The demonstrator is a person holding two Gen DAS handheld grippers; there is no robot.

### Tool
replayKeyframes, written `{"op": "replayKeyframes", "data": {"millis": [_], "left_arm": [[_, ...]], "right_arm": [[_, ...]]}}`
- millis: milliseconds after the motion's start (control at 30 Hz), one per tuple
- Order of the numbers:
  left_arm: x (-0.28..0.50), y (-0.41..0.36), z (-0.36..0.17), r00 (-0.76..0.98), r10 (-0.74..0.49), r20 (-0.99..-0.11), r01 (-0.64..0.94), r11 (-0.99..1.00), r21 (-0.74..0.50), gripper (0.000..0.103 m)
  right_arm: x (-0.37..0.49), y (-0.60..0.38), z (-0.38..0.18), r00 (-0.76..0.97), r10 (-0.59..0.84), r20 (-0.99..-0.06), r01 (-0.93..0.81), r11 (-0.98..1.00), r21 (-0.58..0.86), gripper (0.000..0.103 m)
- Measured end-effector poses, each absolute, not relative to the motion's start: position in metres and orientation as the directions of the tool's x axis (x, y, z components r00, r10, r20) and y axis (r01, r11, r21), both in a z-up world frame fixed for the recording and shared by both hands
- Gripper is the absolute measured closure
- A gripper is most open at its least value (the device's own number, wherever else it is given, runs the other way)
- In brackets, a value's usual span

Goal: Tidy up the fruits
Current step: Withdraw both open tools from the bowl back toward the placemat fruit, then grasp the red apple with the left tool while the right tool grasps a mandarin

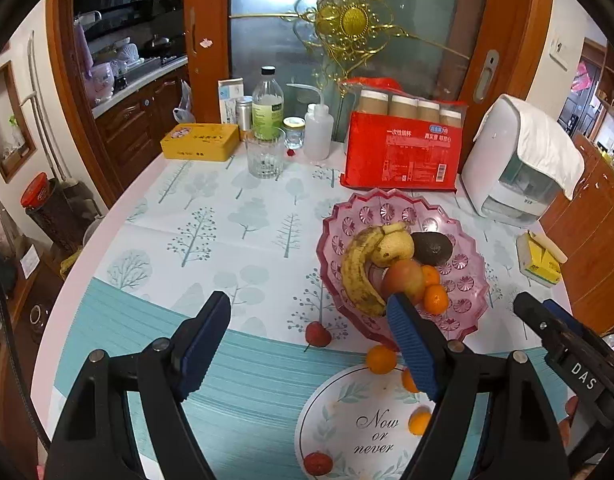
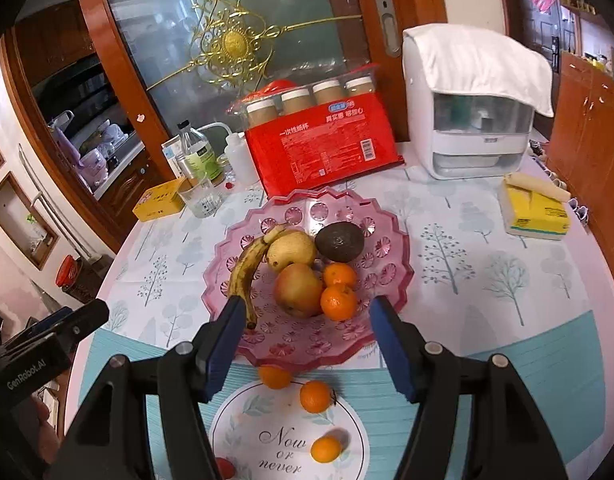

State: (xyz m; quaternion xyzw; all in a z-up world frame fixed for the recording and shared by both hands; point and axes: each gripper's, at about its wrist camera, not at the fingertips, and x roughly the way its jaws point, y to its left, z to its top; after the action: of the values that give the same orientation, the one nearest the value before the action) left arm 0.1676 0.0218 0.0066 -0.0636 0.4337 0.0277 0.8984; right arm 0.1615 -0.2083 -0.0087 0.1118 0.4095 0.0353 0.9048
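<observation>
Right wrist view has the right gripper (image 2: 303, 328) with jaws apart and nothing between them, above the near rim of the pink fruit bowl (image 2: 391, 216). Left gripper (image 1: 307, 340) also stands open and empty. Inside the bowl lie a spotted banana (image 2: 243, 272), stem toward the table's far edge, a pear (image 2: 293, 250), an apple (image 2: 297, 290), an avocado (image 2: 340, 243) and two mandarins (image 2: 338, 300). Three loose mandarins (image 2: 315, 396) sit near the table's (image 2: 507, 320) front edge, bare cloth around them.
</observation>
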Motion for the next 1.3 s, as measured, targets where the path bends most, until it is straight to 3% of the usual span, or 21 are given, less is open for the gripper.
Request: {"op": "replayKeyframes", "data": {"millis": [300, 600, 1000, 1300], "left_arm": [[0.136, 0.032, 0.015, 0.637, -0.021, -0.77, -0.066, 0.994, -0.082, 0.022], [0.109, 0.027, -0.006, 0.595, -0.083, -0.799, 0.052, 0.997, -0.064, 0.022], [0.077, 0.013, -0.098, 0.46, -0.117, -0.88, 0.169, 0.985, -0.043, 0.022], [0.072, 0.007, -0.152, 0.4, -0.11, -0.91, 0.184, 0.982, -0.038, 0.022]], "right_arm": [[0.121, -0.209, 0.006, 0.685, 0.13, -0.717, 0.035, 0.977, 0.211, 0.038], [0.069, -0.198, -0.009, 0.668, 0.028, -0.743, 0.06, 0.994, 0.091, 0.038], [0.014, -0.184, -0.089, 0.566, -0.052, -0.823, 0.111, 0.994, 0.013, 0.038], [0.002, -0.192, -0.14, 0.505, -0.032, -0.862, 0.15, 0.987, 0.051, 0.038]]}}
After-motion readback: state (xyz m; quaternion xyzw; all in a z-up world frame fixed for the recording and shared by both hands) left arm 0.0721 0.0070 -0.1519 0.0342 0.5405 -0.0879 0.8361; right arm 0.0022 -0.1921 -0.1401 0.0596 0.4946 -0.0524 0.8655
